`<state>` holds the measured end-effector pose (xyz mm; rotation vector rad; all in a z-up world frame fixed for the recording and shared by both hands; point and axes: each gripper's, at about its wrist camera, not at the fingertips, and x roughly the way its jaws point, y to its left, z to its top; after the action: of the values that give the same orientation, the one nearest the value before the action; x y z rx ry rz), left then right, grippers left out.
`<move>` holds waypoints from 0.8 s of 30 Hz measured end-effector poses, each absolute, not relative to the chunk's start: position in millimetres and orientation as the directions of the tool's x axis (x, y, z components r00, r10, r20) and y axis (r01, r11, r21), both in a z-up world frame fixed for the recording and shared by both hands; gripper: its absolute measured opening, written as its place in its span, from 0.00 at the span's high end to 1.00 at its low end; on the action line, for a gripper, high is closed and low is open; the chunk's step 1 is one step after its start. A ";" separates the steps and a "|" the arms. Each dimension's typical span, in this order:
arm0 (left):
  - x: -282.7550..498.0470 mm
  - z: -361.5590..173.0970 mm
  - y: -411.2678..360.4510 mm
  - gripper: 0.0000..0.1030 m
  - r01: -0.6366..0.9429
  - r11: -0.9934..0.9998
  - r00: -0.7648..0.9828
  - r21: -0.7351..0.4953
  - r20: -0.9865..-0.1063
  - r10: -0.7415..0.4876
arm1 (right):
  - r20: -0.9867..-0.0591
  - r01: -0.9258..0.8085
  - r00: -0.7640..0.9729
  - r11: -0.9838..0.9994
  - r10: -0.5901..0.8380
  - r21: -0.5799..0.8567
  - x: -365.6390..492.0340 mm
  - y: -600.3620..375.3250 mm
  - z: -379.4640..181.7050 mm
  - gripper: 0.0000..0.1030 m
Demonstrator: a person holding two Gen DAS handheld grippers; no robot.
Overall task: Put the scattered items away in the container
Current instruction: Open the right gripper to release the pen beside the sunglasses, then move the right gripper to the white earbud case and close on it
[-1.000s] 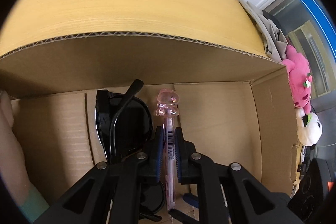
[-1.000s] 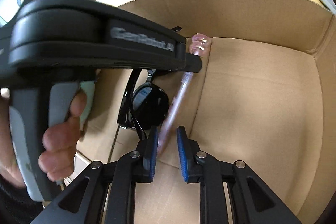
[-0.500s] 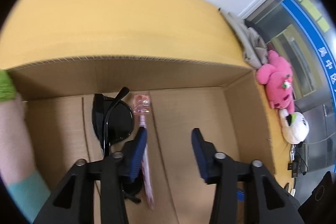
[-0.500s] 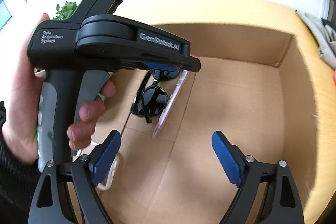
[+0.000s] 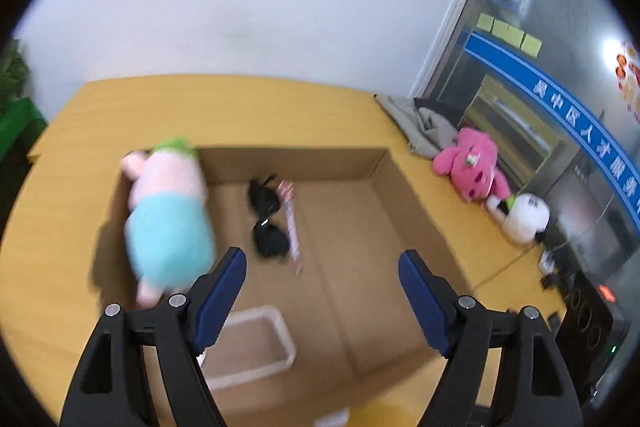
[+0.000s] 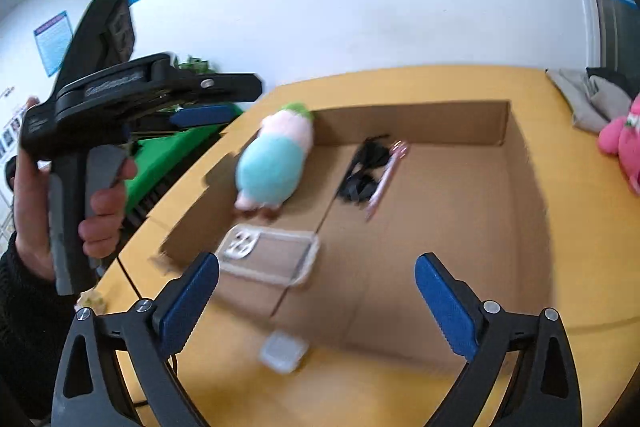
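An open cardboard box (image 5: 296, 163) (image 6: 420, 123) lies on the yellow table. Inside it are black sunglasses (image 5: 268, 223) (image 6: 362, 171), a pink pen (image 5: 291, 223) (image 6: 386, 175) right beside them, a pink-and-blue plush (image 5: 168, 219) (image 6: 272, 163) against the left wall, and a clear phone case (image 5: 252, 347) (image 6: 268, 255) near the front. My left gripper (image 5: 322, 259) and right gripper (image 6: 318, 261) hover above the box's near side. Both sets of jaws are opening, with nothing between them. A small clear plastic case (image 6: 282, 351) lies on the table in front of the box.
A pink plush (image 5: 472, 167), a white plush (image 5: 524, 215) and grey cloth (image 5: 424, 123) sit along the table's right edge. A green object (image 6: 168, 155) stands left of the table. A person's hand (image 6: 100, 211) holds the left gripper's handle at the right wrist view's left.
Both grippers let go of the pink pen, opened wide and drew back and up out of the box. The pen now lies beside the sunglasses.
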<state>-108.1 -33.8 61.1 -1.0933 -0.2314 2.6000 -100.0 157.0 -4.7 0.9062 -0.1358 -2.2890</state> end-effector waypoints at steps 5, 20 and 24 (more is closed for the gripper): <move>-52.6 14.8 -44.3 0.24 -0.149 -0.949 -0.598 -0.279 -0.739 0.311 | -0.632 0.571 -0.452 -0.749 -0.630 0.338 -67.5 134.8 -40.4 0.02; -12.1 -58.4 -51.6 0.24 -0.075 -0.903 -0.490 -0.422 -0.774 0.402 | -0.754 0.490 -0.442 -0.835 -0.486 0.251 -68.5 69.3 -122.3 0.16; -13.6 -63.2 -50.2 0.24 -0.082 -0.889 -0.485 -0.451 -0.761 0.431 | -0.768 0.486 -0.463 -0.852 -0.442 0.197 -70.3 63.1 -124.6 0.19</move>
<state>-13.6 -50.2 -63.2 -1.3900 -0.5166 2.4178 -70.3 63.1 -124.6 1.1893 0.0664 -2.3024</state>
